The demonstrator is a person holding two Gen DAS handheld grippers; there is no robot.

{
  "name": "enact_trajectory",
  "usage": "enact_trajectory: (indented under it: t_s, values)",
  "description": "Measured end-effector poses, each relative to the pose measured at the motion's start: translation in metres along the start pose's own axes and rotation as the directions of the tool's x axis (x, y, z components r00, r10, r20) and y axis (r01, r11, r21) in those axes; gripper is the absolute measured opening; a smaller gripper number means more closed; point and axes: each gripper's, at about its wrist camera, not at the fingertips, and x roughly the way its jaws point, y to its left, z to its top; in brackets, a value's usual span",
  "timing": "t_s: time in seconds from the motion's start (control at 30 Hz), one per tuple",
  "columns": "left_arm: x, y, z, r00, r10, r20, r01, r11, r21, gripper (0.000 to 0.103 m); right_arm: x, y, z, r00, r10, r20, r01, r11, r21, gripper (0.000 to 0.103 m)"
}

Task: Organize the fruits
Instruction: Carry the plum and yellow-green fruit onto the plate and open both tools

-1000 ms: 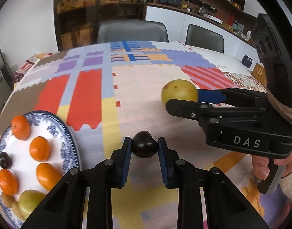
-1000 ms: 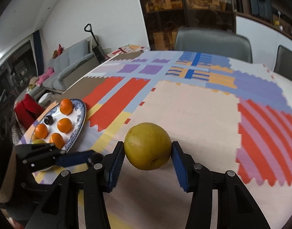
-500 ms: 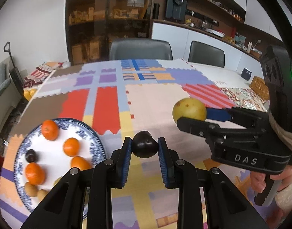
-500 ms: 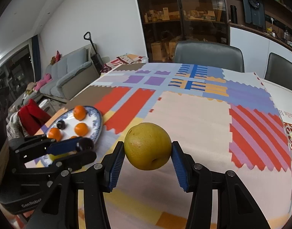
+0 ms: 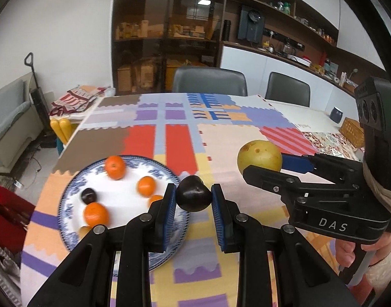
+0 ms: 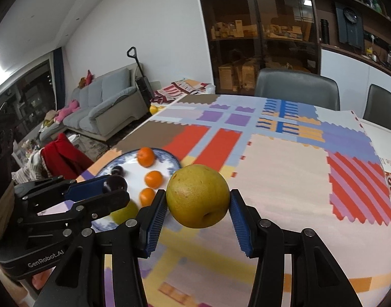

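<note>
Both grippers loaded, held above the patchwork-patterned tablecloth (image 5: pixel 228 138).

Left gripper (image 5: pixel 194 199): blue pads nearly together, clamped on a small, dark purple, round plum (image 5: pixel 193 197), over the near-right rim of the blue-and-white patterned ceramic plate (image 5: pixel 67 199). Right gripper (image 6: pixel 198 211): jaws partly spread, gripping a large yellow-green round pear (image 6: pixel 198 195), right of the plate. On the plate: orange mandarins (image 5: pixel 114 167), one dark plum (image 5: pixel 88 196), a yellow-green fruit (image 6: pixel 125 211) partly hidden.

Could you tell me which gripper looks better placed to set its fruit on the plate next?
Probably the left gripper: its plum hangs at the plate rim, while the right gripper's pear sits farther off.
</note>
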Motion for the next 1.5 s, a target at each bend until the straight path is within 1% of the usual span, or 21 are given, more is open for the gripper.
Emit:
enact_trajectory:
  t_s: [0.27, 0.43, 0.57, 0.73, 0.93, 1.0, 1.07, 1.2, 1.4, 1.5]
  values:
    - [-0.018, 0.037, -0.011, 0.999, 0.049, 0.003, -0.049, 0.999, -0.021, 0.027, 0.014, 0.040, 0.004, 0.999, 0.038, -0.010, -0.038, 0.999, -0.020, 0.050]
    - [-0.018, 0.059, -0.014, 0.997, 0.074, 0.001, -0.074, 0.997, -0.019, 0.027, 0.030, 0.057, 0.007, 0.998, 0.047, -0.033, -0.048, 0.998, -0.036, 0.050]
    - [-0.015, 0.075, -0.013, 0.997, 0.075, -0.002, -0.075, 0.997, -0.004, 0.027, 0.046, 0.071, 0.008, 0.997, 0.057, -0.054, -0.060, 0.997, -0.057, 0.050]
    - [-0.005, 0.094, -0.010, 0.998, 0.060, -0.005, -0.060, 0.998, 0.032, 0.027, 0.064, 0.084, 0.011, 0.994, 0.074, -0.082, -0.080, 0.994, -0.071, 0.050]
    - [0.024, 0.112, -0.002, 0.998, 0.028, -0.060, -0.023, 0.997, 0.078, 0.027, 0.089, 0.095, 0.013, 0.989, 0.078, -0.124, -0.088, 0.993, -0.073, 0.050]
    - [0.033, 0.117, 0.001, 0.997, 0.005, -0.075, 0.001, 0.997, 0.083, 0.027, 0.097, 0.096, 0.014, 0.988, 0.074, -0.135, -0.084, 0.994, -0.070, 0.050]
    - [0.042, 0.122, 0.003, 0.996, -0.011, -0.091, 0.019, 0.996, 0.083, 0.027, 0.104, 0.096, 0.013, 0.987, 0.070, -0.148, -0.081, 0.994, -0.073, 0.050]
    - [0.061, 0.128, 0.006, 0.991, -0.043, -0.128, 0.057, 0.992, 0.112, 0.027, 0.117, 0.098, 0.012, 0.983, 0.067, -0.170, -0.082, 0.993, -0.080, 0.050]
    - [0.084, 0.133, 0.012, 0.980, -0.062, -0.187, 0.091, 0.984, 0.154, 0.027, 0.130, 0.100, 0.011, 0.978, 0.055, -0.203, -0.076, 0.992, -0.096, 0.050]
    - [0.087, 0.132, 0.014, 0.979, -0.053, -0.196, 0.088, 0.981, 0.175, 0.028, 0.133, 0.101, 0.012, 0.977, 0.051, -0.209, -0.074, 0.992, -0.105, 0.051]
